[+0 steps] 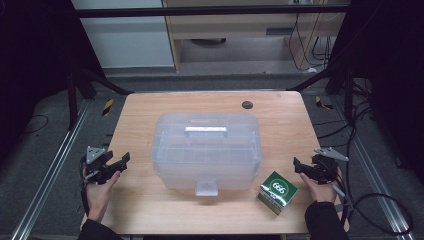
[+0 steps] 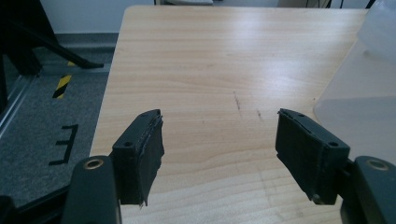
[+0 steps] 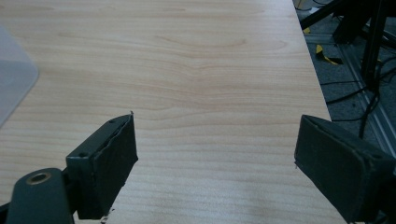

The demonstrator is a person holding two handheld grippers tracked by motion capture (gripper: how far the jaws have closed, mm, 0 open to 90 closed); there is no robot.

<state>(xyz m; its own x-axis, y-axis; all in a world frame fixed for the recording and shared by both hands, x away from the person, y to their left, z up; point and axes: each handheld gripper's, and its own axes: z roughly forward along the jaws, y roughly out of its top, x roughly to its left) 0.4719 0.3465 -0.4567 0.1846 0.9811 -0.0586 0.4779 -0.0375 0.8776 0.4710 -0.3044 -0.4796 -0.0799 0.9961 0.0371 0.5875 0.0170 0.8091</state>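
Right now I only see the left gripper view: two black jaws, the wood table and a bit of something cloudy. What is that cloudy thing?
Observer: A clear plastic storage box with its lid on, in the middle of the table.
Operator: Is there anything else on the table?
Observer: Yes, a small green and white carton marked 666, by the box's front right corner.
Operator: Where's my other gripper?
Observer: The right gripper is open at the table's right edge, just right of the carton, holding nothing.
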